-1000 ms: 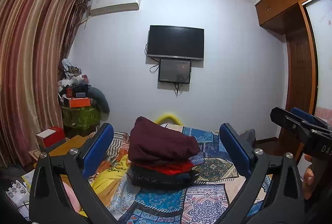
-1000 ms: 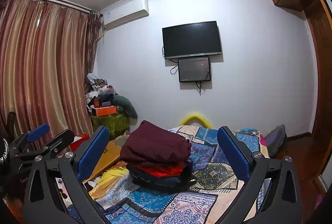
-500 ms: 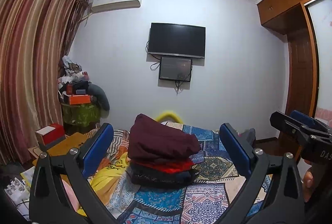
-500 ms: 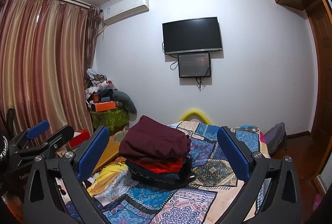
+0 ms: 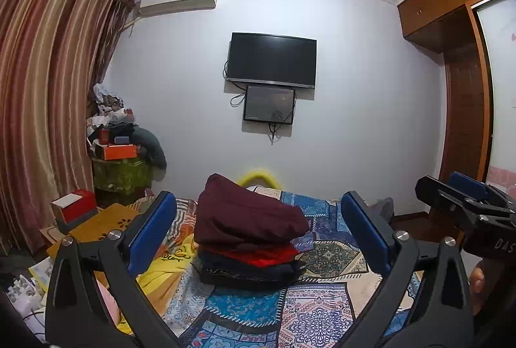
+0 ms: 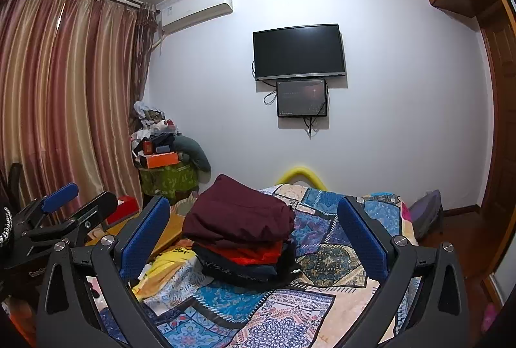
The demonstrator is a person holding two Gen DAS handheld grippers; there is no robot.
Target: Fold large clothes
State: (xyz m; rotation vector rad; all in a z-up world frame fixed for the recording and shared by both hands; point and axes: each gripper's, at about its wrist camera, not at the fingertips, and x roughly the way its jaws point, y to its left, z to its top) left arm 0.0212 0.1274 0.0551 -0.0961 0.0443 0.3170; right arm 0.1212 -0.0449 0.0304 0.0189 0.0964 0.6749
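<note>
The stack of folded clothes sits at centre frame on the bed, a maroon garment on top, red and dark layers beneath. In the right wrist view the same stack lies at lower centre.

The left gripper is spread wide and holds nothing; its blue pads frame the stack from well above. The right gripper is likewise wide and empty. Each gripper also appears at the edge of the other's view.

Change over the last second: both cameras have tilted slightly upward and drawn back a little, so the stack sits lower in frame and more wall and television shows. No cloth has moved.

Judgement: the stacked garments appear finished. A loose yellow garment at lower left, beside the stack, may be the next item, though this cannot be confirmed.
</note>
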